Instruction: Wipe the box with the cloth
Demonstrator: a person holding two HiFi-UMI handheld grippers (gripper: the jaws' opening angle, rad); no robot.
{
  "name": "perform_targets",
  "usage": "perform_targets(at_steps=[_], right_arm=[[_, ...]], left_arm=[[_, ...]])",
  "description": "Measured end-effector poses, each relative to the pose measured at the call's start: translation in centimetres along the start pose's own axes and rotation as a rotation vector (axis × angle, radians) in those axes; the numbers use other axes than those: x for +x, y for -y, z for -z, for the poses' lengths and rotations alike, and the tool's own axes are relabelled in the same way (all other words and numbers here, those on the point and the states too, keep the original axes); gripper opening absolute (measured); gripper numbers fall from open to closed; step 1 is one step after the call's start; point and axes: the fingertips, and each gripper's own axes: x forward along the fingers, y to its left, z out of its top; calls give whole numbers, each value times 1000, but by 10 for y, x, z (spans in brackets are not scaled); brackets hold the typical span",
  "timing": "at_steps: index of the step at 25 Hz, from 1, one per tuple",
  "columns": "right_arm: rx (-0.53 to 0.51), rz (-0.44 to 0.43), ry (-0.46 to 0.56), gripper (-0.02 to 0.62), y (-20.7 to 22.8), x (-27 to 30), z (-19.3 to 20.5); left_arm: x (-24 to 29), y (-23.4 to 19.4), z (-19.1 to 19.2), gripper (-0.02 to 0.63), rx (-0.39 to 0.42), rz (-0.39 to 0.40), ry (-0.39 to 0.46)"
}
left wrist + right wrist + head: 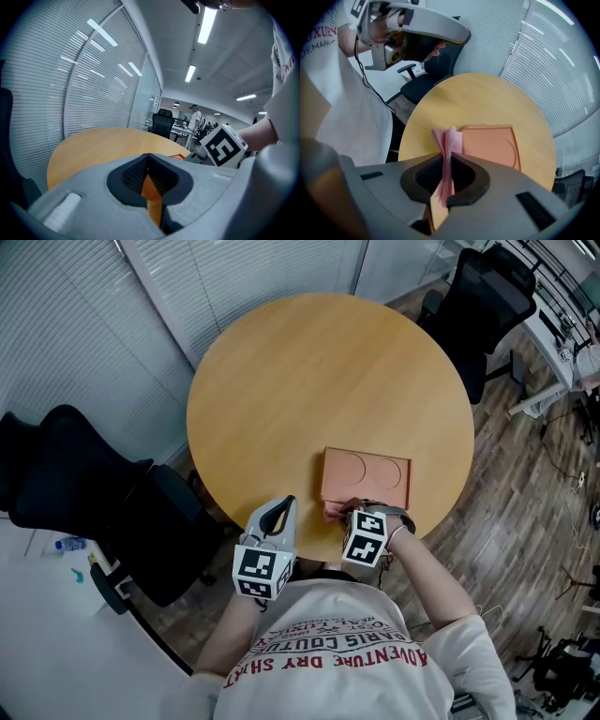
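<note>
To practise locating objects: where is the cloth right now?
The cloth is pinched in the right gripper's shut jaws, at the near edge of the box, by the table rim closest to the person.

Round light-wood table (309, 381); flat orange box (367, 476) lies on it by near edge, right of centre.

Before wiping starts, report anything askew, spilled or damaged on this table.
Nothing stands out. The box lies flat and looks undamaged on the table, with nothing spilled. The cloth is pinched in the right tool at the box's near edge.
</note>
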Motion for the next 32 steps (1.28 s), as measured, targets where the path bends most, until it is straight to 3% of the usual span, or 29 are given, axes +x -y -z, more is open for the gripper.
perform_targets(at_steps=[6,11,16,23,32], right_arm=[[31,107,3,32,28,-28,23],[39,261,-3,32,77,-43,42],[-16,418,-50,32,123,-46,57],[13,377,-45,32,145,-12,66],[20,316,-36,31,143,4,68]], left_arm=[[13,20,-13,9,28,36,18],[28,37,-24,9,49,66,29],[42,38,-33,9,69,65,26],[56,23,-36,9,75,50,6],[67,10,-35,9,84,48,-19]])
